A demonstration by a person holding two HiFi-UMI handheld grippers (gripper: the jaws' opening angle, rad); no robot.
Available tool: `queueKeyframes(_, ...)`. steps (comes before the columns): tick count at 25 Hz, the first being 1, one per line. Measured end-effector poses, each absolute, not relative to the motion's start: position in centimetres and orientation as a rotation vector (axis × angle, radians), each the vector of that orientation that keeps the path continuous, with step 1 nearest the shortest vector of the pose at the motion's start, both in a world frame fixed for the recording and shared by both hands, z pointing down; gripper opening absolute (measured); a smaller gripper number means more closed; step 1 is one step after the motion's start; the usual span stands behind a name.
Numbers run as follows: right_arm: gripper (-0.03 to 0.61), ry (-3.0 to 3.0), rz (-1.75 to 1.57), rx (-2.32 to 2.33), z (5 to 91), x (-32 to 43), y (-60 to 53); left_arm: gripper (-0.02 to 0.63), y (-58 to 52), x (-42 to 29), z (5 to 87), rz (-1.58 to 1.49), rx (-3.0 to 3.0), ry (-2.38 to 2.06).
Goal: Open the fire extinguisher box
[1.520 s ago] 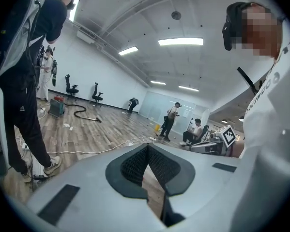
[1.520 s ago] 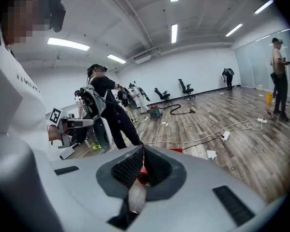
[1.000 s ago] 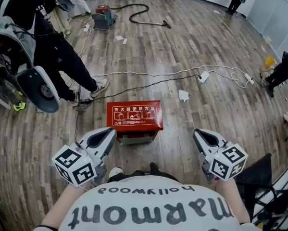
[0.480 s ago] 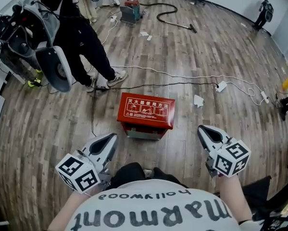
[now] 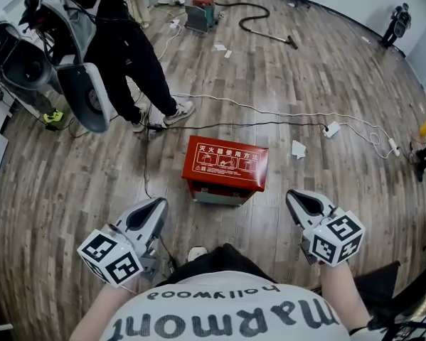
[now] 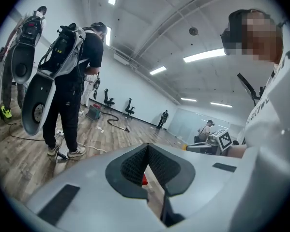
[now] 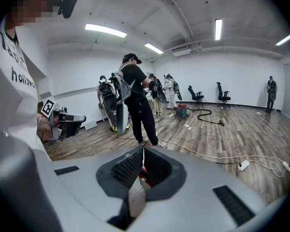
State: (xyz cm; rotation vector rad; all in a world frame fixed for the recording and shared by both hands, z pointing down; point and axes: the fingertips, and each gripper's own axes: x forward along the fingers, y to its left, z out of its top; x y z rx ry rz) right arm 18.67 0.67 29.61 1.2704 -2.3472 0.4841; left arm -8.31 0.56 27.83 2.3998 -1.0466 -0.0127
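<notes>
The red fire extinguisher box (image 5: 227,164) lies on the wooden floor with its lid down, white print on top. My left gripper (image 5: 158,206) hangs short of the box, below and to its left, shut with nothing in it. My right gripper (image 5: 296,199) hangs to the box's lower right, also shut and empty. Neither touches the box. In the left gripper view the left gripper (image 6: 147,147) has its pads together, with a sliver of the red box (image 6: 144,180) behind them. In the right gripper view the right gripper (image 7: 144,152) shows the same, with the box (image 7: 143,171) just past its pads.
A person in black (image 5: 127,45) with bulky grey gear (image 5: 84,98) stands at the upper left of the box. White and black cables (image 5: 269,118) cross the floor behind it, with a power strip (image 5: 331,128) and a paper scrap (image 5: 298,149). A red machine (image 5: 200,13) with a hose sits far back.
The head view has swung, so the box now sits a little further right in it. Both grippers stay shut and hold about the same places in front of me.
</notes>
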Motion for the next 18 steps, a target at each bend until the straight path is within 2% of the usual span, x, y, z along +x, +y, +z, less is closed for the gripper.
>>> queueKeyframes(11, 0.011, -2.307, 0.531, 1.302, 30.9, 14.1, 0.8, 0.006, -1.1, -11.7, 27.8, 0.019, 2.432, -0.979)
queueKeyframes(18, 0.011, -2.279, 0.485, 1.269, 31.2, 12.8, 1.4, 0.006, -2.5, -12.6, 26.2, -0.064, 2.484, -1.024)
